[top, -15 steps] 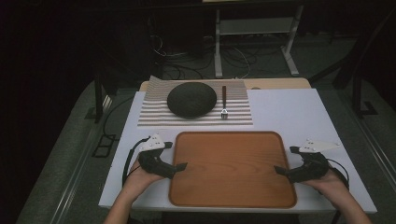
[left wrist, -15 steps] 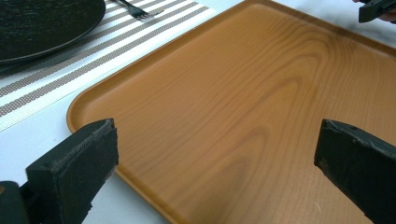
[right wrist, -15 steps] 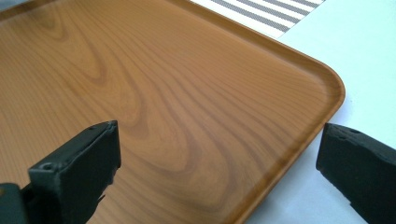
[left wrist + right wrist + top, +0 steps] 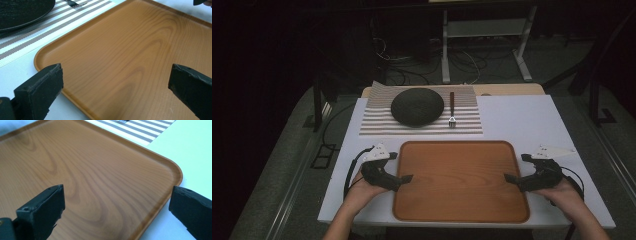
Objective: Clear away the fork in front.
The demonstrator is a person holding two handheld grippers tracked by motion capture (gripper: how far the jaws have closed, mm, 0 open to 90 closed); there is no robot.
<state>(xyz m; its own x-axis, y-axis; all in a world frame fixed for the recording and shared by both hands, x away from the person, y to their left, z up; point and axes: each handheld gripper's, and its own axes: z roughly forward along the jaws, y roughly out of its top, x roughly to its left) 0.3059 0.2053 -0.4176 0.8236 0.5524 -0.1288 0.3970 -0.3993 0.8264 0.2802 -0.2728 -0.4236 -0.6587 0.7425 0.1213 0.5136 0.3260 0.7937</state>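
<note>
Wooden and warm-toned, the tray (image 4: 462, 181) is lying flat on the white table (image 4: 522, 120), and I am sitting with one tool at each of its short sides. My left gripper (image 4: 398, 170) is hovering at the tray's left rim, one jaw reaching just over the edge; my right gripper (image 4: 514, 169) is mirroring it at the right rim. Both are standing wide open, with nothing pinched between the jaws, and in the left gripper view the rim (image 4: 47, 50) is passing between the spread jaws of that tool.

Comparing with half a second ago, I am seeing almost no change: both hands are holding the same stations beside the tray, and it has not shifted. I judge that I am still lining up, so a two-sided lift or slide has yet to start; closing on both rims evenly looks like the next need.

Grain on the tray is swirling in broad loops, its surface smooth and its corners rounded under a low raised lip. Beyond my jaws, farther across the table, a striped woven placemat (image 4: 377, 122) is carrying a dark, round, matte plate (image 4: 417, 106) and, just beside it, a fork (image 4: 452, 109) with a dark handle.
</note>
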